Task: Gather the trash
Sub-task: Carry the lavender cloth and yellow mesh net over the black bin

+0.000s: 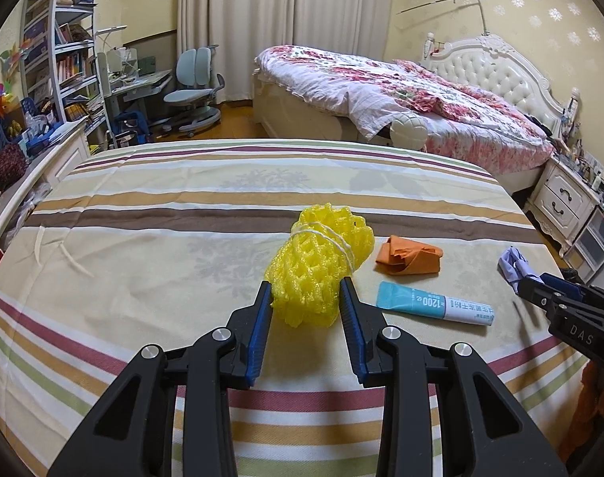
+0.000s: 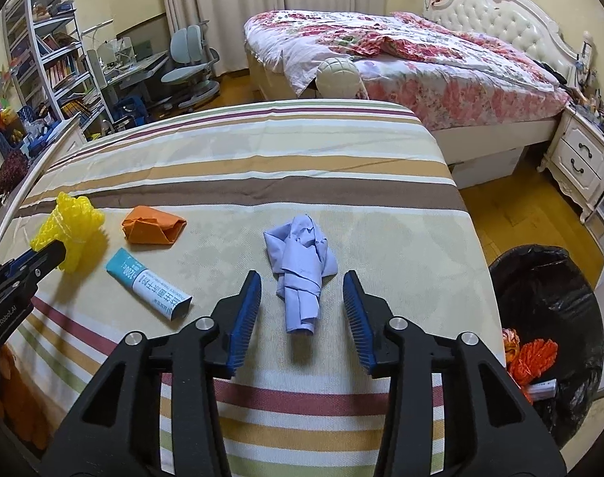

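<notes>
On the striped bedspread (image 1: 143, 206) lie a yellow foam net (image 1: 318, 266), an orange crumpled paper (image 1: 407, 256), a teal and white tube box (image 1: 433, 303) and a lilac crumpled paper (image 2: 302, 266). My left gripper (image 1: 306, 282) is open, its fingers on either side of the near end of the yellow net. My right gripper (image 2: 302, 282) is open, its fingers on either side of the lilac paper, apart from it. In the right wrist view the net (image 2: 69, 230), orange paper (image 2: 153, 224) and box (image 2: 147, 282) lie to the left.
A bin with a black bag (image 2: 548, 278) stands on the floor right of the bedspread, with orange trash (image 2: 534, 359) inside. A flowered bed (image 1: 401, 91), a nightstand (image 1: 564, 194), a desk with chair (image 1: 194, 87) and bookshelves (image 1: 59, 51) stand beyond.
</notes>
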### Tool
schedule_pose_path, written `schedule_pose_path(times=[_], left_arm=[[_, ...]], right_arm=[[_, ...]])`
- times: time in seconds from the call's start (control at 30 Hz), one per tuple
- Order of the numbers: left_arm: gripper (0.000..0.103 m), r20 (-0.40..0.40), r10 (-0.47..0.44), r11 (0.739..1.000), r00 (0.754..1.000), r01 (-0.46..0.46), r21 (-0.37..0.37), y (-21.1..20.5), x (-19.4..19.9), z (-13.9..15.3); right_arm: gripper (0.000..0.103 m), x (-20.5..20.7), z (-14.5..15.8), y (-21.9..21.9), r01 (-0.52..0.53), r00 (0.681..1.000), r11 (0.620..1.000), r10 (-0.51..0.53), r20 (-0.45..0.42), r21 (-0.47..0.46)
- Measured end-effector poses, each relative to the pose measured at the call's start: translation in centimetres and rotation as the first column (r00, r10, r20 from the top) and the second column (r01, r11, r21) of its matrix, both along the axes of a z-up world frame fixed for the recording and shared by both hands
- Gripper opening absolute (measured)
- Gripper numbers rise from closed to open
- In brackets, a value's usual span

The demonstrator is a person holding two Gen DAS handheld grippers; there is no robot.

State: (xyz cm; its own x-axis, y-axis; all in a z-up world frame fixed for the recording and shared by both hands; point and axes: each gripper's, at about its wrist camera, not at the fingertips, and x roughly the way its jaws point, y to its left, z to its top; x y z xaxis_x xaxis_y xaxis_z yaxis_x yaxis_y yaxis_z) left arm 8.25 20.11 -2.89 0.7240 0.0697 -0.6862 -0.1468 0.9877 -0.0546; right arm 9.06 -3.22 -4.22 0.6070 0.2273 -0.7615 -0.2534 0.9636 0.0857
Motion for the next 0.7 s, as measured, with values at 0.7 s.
schedule_pose_path(times=[0.7], left_arm=[[0.035,0.054,-0.04,0.997,0.998,0.043,-0.057,-4.4,-2.2,1.5]], right_arm=[[0.022,-2.5,2.1,-2.1,0.044,0.995,0.999,-0.042,0.089,-0.027]])
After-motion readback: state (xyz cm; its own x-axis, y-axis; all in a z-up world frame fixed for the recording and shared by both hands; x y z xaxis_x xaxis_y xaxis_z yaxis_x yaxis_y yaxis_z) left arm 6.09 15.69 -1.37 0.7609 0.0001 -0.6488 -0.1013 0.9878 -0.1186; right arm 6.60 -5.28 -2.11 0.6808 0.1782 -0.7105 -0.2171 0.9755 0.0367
